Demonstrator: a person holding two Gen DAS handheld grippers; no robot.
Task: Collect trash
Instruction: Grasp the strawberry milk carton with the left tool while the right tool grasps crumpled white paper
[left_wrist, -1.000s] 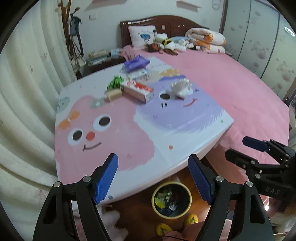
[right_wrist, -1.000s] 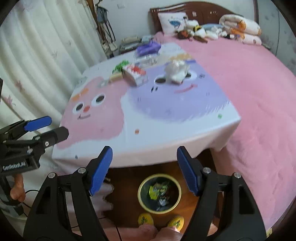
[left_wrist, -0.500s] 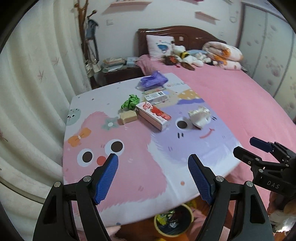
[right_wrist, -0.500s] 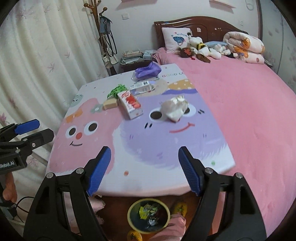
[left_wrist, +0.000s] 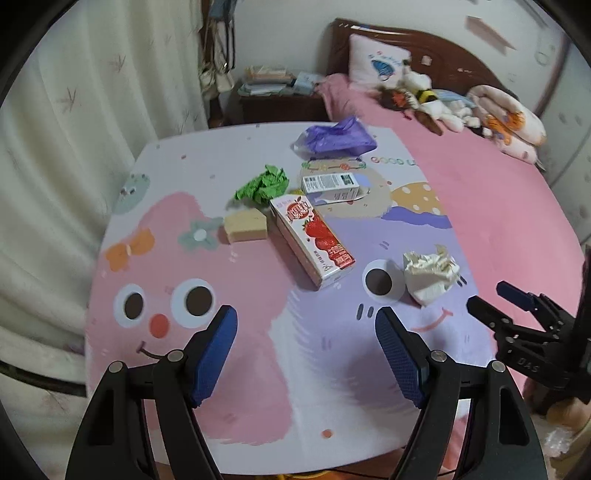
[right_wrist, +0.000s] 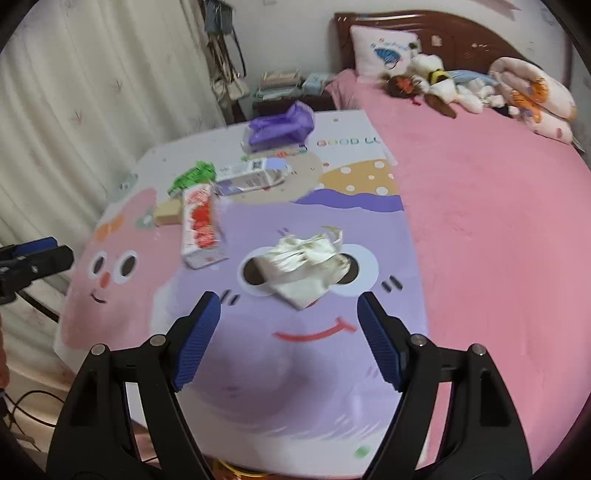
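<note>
Both grippers advanced over table | left jaws open | right jaws open, empty

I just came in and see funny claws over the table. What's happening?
A person is tidying trash off the cartoon table with two grabbers. The right gripper hangs just short of the crumpled white paper; the left gripper is over bare tablecloth. Both have open jaws holding nothing. The strawberry carton and green wrapper lie untouched.

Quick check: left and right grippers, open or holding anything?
Left gripper: open, empty.
Right gripper: open, empty, just opened slightly, crumpled white paper wad ahead.
</note>
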